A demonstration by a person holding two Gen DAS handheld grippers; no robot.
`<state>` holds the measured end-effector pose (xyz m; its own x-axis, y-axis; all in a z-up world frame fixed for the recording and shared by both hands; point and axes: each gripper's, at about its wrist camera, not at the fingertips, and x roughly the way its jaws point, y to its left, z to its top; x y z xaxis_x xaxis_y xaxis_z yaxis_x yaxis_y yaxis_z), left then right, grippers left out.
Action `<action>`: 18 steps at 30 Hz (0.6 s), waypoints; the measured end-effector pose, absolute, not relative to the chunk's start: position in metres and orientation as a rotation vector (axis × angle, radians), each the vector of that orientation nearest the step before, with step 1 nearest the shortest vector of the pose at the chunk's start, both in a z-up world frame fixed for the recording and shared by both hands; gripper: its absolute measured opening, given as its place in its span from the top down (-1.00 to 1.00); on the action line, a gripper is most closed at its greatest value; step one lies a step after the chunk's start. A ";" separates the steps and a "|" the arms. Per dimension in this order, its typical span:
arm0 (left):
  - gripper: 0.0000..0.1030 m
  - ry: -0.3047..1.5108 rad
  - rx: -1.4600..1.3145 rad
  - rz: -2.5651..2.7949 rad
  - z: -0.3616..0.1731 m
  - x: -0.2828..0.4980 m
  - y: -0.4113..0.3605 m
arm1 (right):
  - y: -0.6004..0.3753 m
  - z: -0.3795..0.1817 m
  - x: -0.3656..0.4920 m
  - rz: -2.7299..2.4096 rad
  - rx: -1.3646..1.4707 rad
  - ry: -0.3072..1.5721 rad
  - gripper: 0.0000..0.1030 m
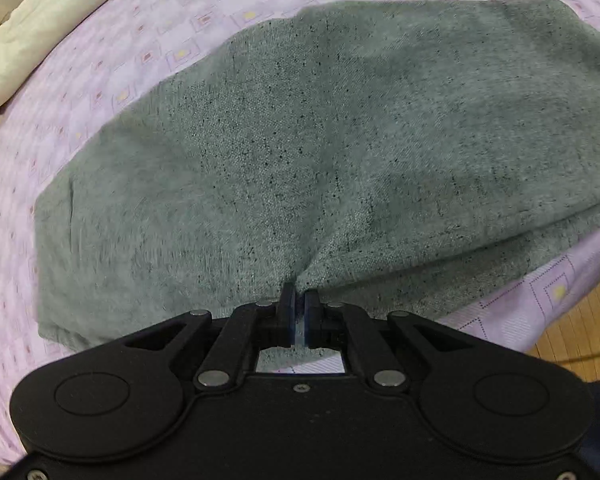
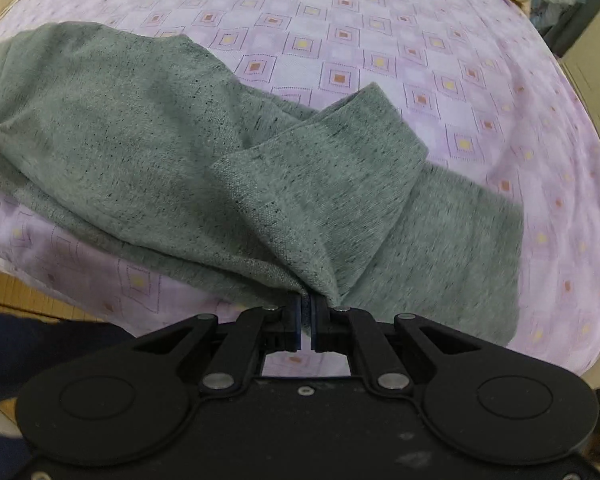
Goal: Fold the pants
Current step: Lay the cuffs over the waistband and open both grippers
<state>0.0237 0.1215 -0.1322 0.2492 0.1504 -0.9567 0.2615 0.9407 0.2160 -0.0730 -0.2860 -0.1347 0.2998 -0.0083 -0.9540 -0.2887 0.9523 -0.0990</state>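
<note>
Grey speckled pants [image 1: 300,152] lie spread across a pink patterned bed sheet [image 1: 100,80]. My left gripper [image 1: 299,300] is shut on the near edge of the pants, and the cloth puckers up into its jaws. In the right wrist view the same pants [image 2: 120,152] are bunched, with a cuffed end [image 2: 340,152] folded over on top. My right gripper [image 2: 307,304] is shut on a pinch of that cloth, which rises in a fold to the pads. Both grippers point steeply down at the bed.
A cream duvet or pillow [image 1: 32,40] lies along the bed's far left edge. Wooden floor [image 1: 572,332] shows past the near right corner of the bed. The bed sheet [image 2: 420,60] stretches out beyond the pants. A dark sleeve [image 2: 28,344] shows at lower left.
</note>
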 end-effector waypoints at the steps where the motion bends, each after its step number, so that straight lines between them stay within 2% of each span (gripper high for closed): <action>1: 0.89 1.321 0.367 -0.074 -0.132 0.024 0.121 | -0.288 -0.136 -0.074 0.171 -0.251 1.253 0.86; 3: 0.89 1.314 0.371 -0.074 -0.131 0.026 0.120 | -0.289 -0.134 -0.077 0.151 -0.210 1.255 0.73; 4: 0.89 1.313 0.367 -0.073 -0.131 0.027 0.121 | -0.291 -0.128 -0.079 0.141 -0.206 1.242 0.54; 6: 0.89 1.315 0.356 -0.064 -0.131 0.022 0.121 | -0.291 -0.113 -0.083 0.117 -0.204 1.170 0.39; 8: 0.89 1.313 0.366 -0.056 -0.131 0.017 0.121 | -0.283 -0.098 -0.085 0.105 -0.195 1.075 0.07; 12: 0.89 1.306 0.408 -0.056 -0.135 0.011 0.112 | -0.258 -0.107 -0.076 0.089 -0.318 1.031 0.08; 15: 0.88 1.316 0.410 -0.053 -0.138 0.013 0.113 | -0.248 -0.126 -0.068 0.113 -0.368 1.070 0.19; 16: 0.88 1.317 0.412 -0.053 -0.138 0.009 0.108 | -0.244 -0.136 -0.065 0.128 -0.392 1.077 0.42; 17: 0.88 1.317 0.416 -0.056 -0.138 0.008 0.105 | -0.244 -0.141 -0.062 0.139 -0.396 1.091 0.83; 18: 0.87 1.317 0.421 -0.061 -0.138 0.008 0.104 | -0.247 -0.147 -0.058 0.132 -0.372 1.111 0.83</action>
